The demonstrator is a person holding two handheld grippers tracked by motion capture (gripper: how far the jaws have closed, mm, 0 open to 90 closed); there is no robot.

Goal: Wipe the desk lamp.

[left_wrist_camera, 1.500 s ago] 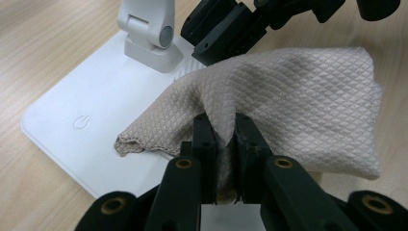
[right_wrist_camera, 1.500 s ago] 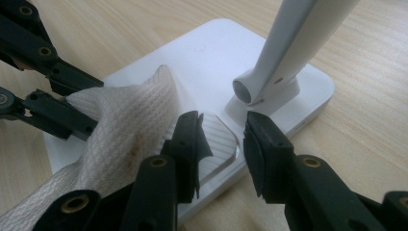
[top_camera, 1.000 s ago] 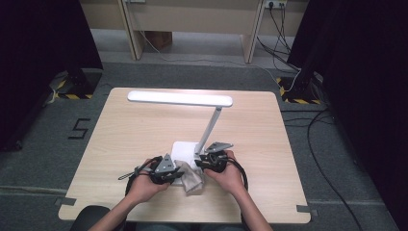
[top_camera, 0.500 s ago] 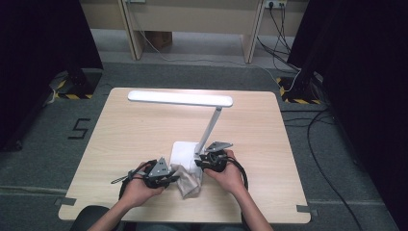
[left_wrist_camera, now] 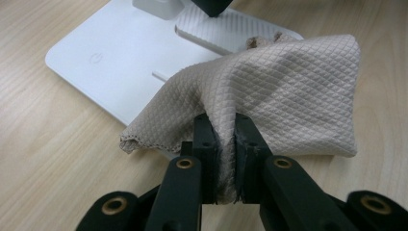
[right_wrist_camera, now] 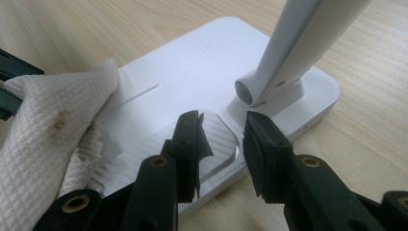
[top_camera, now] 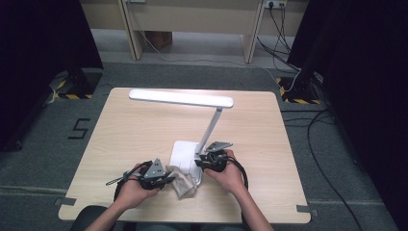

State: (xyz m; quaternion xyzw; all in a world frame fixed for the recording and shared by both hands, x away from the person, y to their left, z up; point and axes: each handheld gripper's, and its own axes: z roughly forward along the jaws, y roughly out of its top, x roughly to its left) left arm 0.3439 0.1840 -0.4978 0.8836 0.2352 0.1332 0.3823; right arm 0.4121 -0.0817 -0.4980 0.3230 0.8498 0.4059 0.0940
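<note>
A white desk lamp stands on the table, its flat base near the front middle and its long head stretched out to the left. My left gripper is shut on a fold of a beige quilted cloth, pinched between its fingertips. The cloth drapes over the near corner of the base. My right gripper is closed on the base's near right corner, beside the foot of the lamp arm. In that view the cloth shows brown stains.
The wooden table spreads bare to the left of the lamp and behind it. Its front edge lies just below the person's hands. Black cables trail over the grey floor on the right, near dark stands.
My left gripper has drawn the cloth a little to the left and toward the front edge, across the corner of the base. The right gripper has kept still on the base.
</note>
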